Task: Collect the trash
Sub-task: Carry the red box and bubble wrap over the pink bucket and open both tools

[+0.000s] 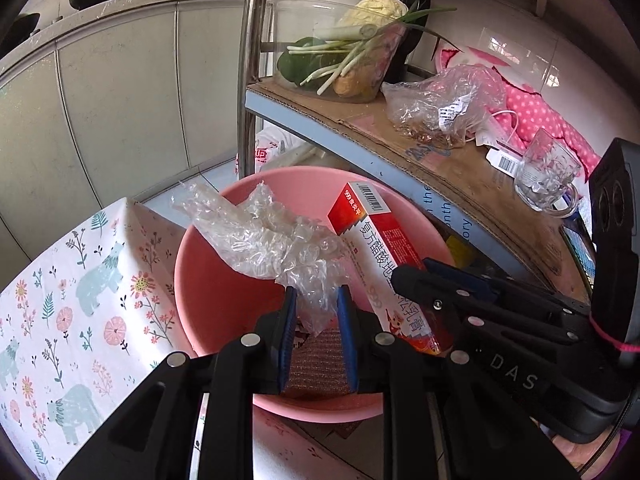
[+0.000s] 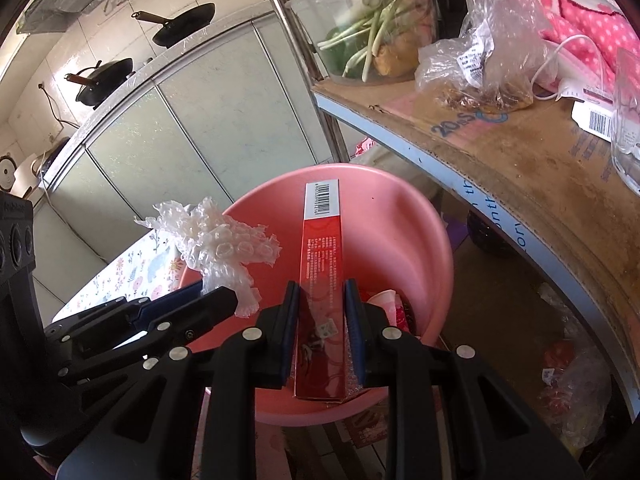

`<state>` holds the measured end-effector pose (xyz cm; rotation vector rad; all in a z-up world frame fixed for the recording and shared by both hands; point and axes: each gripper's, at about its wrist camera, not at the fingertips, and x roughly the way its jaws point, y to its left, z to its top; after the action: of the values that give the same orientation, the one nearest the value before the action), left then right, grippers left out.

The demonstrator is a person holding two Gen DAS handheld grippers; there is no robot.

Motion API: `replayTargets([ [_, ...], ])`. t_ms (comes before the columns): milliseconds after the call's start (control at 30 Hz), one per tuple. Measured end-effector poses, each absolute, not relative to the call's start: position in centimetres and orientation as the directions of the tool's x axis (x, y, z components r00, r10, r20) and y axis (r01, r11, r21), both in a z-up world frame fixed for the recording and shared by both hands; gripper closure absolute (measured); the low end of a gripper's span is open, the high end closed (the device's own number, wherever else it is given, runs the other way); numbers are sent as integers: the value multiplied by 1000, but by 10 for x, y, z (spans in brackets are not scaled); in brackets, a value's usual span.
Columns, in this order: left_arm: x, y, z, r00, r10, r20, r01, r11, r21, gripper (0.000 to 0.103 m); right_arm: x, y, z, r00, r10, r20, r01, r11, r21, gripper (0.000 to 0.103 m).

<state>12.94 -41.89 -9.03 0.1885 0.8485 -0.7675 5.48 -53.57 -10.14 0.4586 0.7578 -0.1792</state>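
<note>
A pink plastic basin (image 1: 224, 312) (image 2: 400, 232) sits below both grippers. My left gripper (image 1: 318, 300) is shut on a crumpled sheet of clear bubble wrap (image 1: 264, 236) (image 2: 216, 240), which hangs over the basin's left rim. My right gripper (image 2: 322, 292) is shut on a long red and white medicine box (image 2: 322, 240) (image 1: 380, 240), held lengthwise over the basin's middle. In the left wrist view the right gripper (image 1: 412, 270) reaches in from the right; in the right wrist view the left gripper (image 2: 216, 292) reaches in from the left. Some scraps (image 2: 388, 304) lie on the basin's bottom.
A cardboard-lined shelf (image 1: 440, 152) juts out to the right of the basin, carrying a clear bowl of vegetables (image 1: 348, 52), a plastic bag (image 1: 444, 104) and a glass mug (image 1: 548, 172). A floral cloth-covered surface (image 1: 80, 280) lies to the left. Pale cabinet doors (image 2: 180, 128) stand behind.
</note>
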Motion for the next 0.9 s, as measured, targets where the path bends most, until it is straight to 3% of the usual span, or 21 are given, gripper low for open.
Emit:
replayTargets([
  [800,116,-409,-58,487,-533,-691,665,740,-102,57,37,-533,-86,728,-13,-685,319,892,321,77],
  [900,110,-406,-51,498,-537,-681,665,741,-97,55,30,-531,-83,731,-22,-682,323,891,318,71],
])
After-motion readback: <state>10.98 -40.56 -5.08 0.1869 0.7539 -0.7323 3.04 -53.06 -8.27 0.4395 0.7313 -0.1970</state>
